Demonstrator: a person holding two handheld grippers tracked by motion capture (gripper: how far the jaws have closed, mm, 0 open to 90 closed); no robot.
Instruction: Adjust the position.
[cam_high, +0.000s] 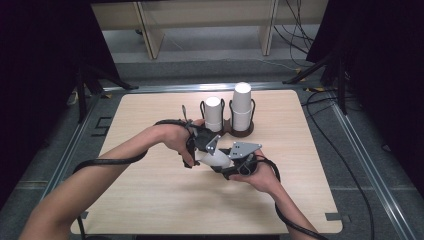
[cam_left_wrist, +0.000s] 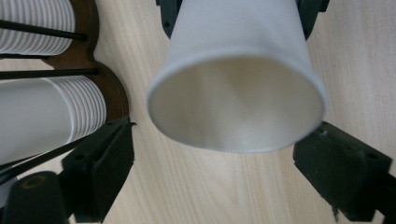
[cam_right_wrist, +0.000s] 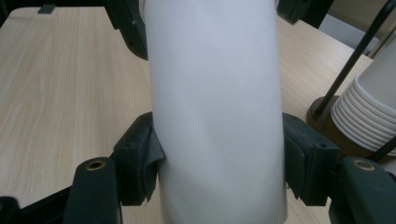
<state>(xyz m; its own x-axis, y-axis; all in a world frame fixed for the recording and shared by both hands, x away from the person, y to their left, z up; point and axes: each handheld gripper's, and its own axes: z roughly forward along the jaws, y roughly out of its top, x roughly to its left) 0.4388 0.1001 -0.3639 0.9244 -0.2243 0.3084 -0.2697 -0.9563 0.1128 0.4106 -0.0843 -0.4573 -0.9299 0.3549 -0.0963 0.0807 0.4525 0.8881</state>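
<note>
A white paper cup (cam_high: 213, 159) lies on its side in the air between my two grippers, above the middle of the table. My right gripper (cam_right_wrist: 222, 154) is shut on it, and both pads (cam_right_wrist: 140, 163) press into the cup's wall (cam_right_wrist: 217, 107). In the left gripper view the cup's open mouth (cam_left_wrist: 236, 107) faces the camera. My left gripper (cam_left_wrist: 224, 140) is open: its jaws stand either side of the rim without touching it. In the high view my left gripper (cam_high: 204, 152) and my right gripper (cam_high: 227, 164) meet tip to tip.
Behind the hands a dark wooden holder (cam_high: 243, 131) carries two stacks of white cups, a shorter one (cam_high: 214, 114) and a taller one (cam_high: 242, 104), each inside black wire posts. The wooden table (cam_high: 150, 200) lies bare toward the front and sides. Cables trail from both grippers.
</note>
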